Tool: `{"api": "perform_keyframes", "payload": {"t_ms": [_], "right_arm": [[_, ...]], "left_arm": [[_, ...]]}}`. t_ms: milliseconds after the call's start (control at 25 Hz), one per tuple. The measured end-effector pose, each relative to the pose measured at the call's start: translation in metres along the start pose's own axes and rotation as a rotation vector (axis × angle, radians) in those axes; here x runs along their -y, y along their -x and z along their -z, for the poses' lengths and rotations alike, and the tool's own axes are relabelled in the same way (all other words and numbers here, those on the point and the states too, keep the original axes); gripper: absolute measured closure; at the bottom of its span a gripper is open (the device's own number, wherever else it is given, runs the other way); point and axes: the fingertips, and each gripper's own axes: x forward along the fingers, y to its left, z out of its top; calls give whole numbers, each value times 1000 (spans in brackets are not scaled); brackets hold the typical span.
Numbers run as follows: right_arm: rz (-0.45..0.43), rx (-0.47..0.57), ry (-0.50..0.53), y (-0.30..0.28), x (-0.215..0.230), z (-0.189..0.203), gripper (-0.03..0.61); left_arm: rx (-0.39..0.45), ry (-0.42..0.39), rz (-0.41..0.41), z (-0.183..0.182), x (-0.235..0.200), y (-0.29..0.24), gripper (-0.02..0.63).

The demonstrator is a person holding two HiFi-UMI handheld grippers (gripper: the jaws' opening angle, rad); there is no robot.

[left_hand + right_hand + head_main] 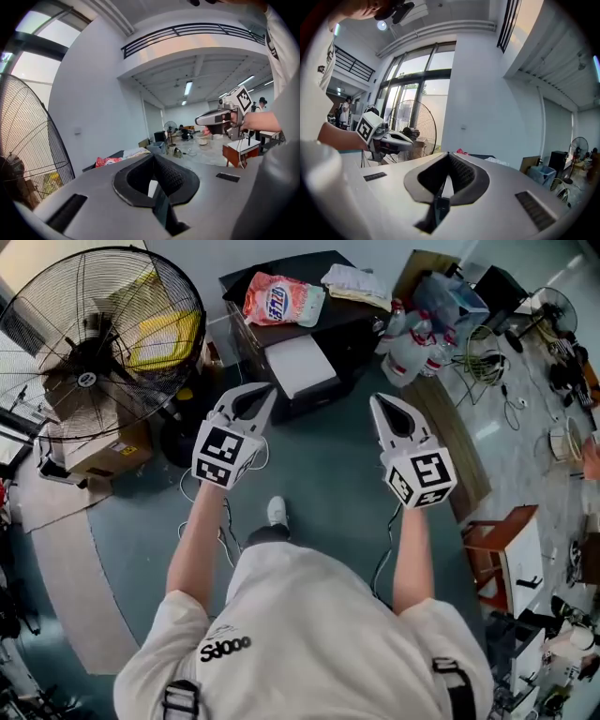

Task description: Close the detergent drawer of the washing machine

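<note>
A dark box-shaped machine (323, 338) stands ahead on the floor, and a white part (298, 363) sticks out of its front. I cannot tell whether that part is the drawer. A red and white detergent bag (281, 298) lies on top of the machine. My left gripper (270, 390) and right gripper (378, 399) are held out side by side in front of the machine, well short of it. Both are shut and hold nothing. In the left gripper view the left gripper (153, 157) has its tips together, as does the right gripper (449, 154) in the right gripper view.
A large floor fan (98, 343) stands at the left with a cardboard box (103, 451) below it. Clear bottles (408, 348) and cables (487, 362) lie right of the machine. A small wooden table (502, 554) is at the right. A folded cloth (356, 282) rests on the machine.
</note>
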Motion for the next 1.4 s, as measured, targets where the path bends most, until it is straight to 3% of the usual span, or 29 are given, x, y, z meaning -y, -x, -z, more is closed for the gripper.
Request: {"api": "perform_keyframes", "payload": {"t_ms": [280, 640, 1080, 1400], "right_arm": [[42, -62, -39, -67, 34, 20, 580], [110, -167, -65, -118, 64, 81, 579], [-39, -283, -176, -157, 80, 182, 466], [-167, -415, -208, -181, 62, 262, 413]], "left_arm": [[-13, 15, 36, 11, -60, -55, 595], [-70, 43, 37, 44, -96, -102, 595], [-194, 137, -114, 99, -91, -129, 595], [-257, 197, -159, 134, -81, -140, 595]]}}
